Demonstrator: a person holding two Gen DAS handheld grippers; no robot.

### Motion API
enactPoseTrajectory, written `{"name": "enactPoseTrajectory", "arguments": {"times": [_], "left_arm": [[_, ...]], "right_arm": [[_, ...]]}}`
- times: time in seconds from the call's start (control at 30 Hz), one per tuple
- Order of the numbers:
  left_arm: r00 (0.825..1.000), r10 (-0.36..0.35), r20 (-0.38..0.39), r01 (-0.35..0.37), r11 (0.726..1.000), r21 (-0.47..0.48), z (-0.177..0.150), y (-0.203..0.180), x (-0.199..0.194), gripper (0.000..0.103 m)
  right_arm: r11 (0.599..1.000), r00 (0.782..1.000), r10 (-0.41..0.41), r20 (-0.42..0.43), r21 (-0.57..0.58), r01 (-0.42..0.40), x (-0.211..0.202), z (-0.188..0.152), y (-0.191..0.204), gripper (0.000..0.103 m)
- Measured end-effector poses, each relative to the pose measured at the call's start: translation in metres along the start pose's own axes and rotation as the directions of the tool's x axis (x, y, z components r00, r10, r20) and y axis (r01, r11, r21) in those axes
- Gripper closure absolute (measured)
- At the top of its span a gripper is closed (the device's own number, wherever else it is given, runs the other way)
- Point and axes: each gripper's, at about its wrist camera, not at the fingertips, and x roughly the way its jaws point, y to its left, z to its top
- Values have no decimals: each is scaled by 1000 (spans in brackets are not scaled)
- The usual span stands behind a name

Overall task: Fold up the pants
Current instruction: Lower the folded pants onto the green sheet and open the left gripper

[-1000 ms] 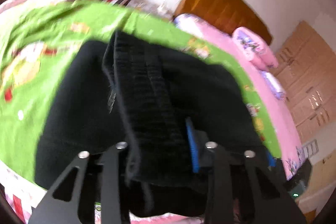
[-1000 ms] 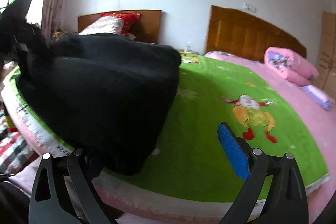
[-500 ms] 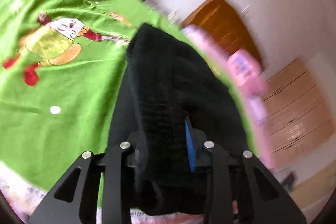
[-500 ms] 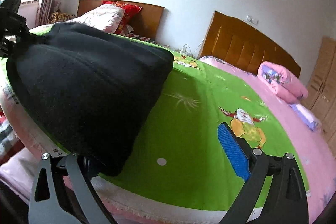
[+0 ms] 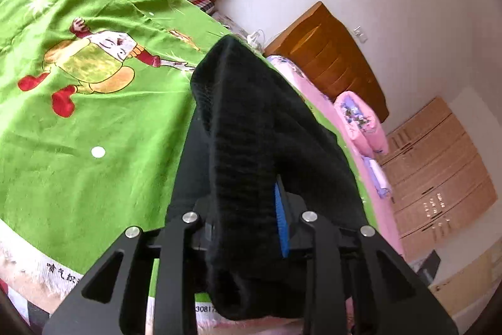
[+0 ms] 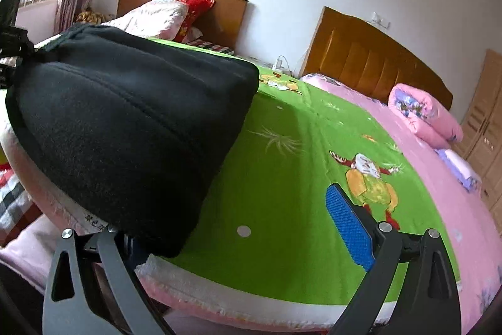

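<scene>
The black pants hang in a thick bundle over the green cartoon blanket. My left gripper has the ribbed waistband between its jaws, which are closing on it; the blue pad presses the fabric. In the right wrist view the pants stretch from the left gripper at the left edge down to my right gripper. The right gripper stands wide open. Its left finger is hidden under the pants' lower corner, and its blue pad is bare.
The blanket covers the near bed, with a white fringe along its front edge. Pillows lie by the headboard. A second bed with pink bedding stands to the right, and a wooden wardrobe beyond it.
The left gripper swung across and lower with the waistband in it, so the pants now hang as a narrower bundle and the cartoon figure shows at left. The right gripper stayed open.
</scene>
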Motion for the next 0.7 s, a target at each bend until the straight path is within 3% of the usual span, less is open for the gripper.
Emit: {"name": "enactPoseTrajectory", "arguments": {"times": [0.1, 0.17, 0.23, 0.27, 0.3, 0.37, 0.4, 0.43, 0.47, 0.5, 0.57, 0.6, 0.63, 0.7], "left_arm": [[999, 35, -1, -35, 999, 28, 2, -7, 1, 72], [1000, 24, -5, -24, 1000, 14, 3, -5, 0, 69], [998, 57, -1, -57, 998, 36, 3, -13, -4, 60], [995, 101, 16, -102, 993, 52, 4, -18, -7, 36], [967, 240, 83, -246, 966, 77, 7, -28, -17, 12], [895, 379, 234, -411, 905, 106, 6, -48, -41, 11], [856, 407, 319, -469, 870, 149, 6, -67, -56, 11], [847, 399, 351, -481, 857, 186, 4, -80, -62, 11], [850, 364, 381, -476, 841, 257, 1, -102, -67, 11], [863, 328, 383, -457, 830, 319, -4, -119, -67, 10], [897, 278, 343, -411, 809, 420, -14, -145, -54, 6], [923, 251, 291, -369, 790, 490, -24, -160, -40, 6], [939, 245, 243, -340, 771, 539, -32, -168, -24, 6], [943, 280, 177, -330, 753, 570, -38, -170, 7, 6]], "right_arm": [[1000, 1000, 22, -2, 13, -22, 0, 0, -3, 10], [996, 997, 81, -4, 36, -80, -4, -2, -9, 10], [986, 987, 160, -6, 38, -159, -11, -7, -16, 10], [979, 980, 200, -5, 48, -199, -15, -10, -22, 10], [961, 964, 265, 8, 78, -265, -22, -12, -32, 10], [932, 941, 335, 42, 132, -338, -34, -11, -47, 10], [911, 924, 376, 66, 154, -382, -39, -6, -55, 10], [889, 904, 419, 85, 164, -428, -42, 0, -60, 10], [865, 881, 461, 107, 166, -473, -44, 8, -61, 10], [845, 861, 493, 127, 164, -509, -44, 15, -61, 8], [774, 787, 599, 149, 142, -616, -40, 33, -52, 8], [731, 740, 659, 132, 118, -672, -34, 43, -41, 8], [715, 720, 684, 118, 88, -694, -30, 50, -30, 8], [718, 717, 693, 75, 28, -696, -18, 60, -6, 8]]}}
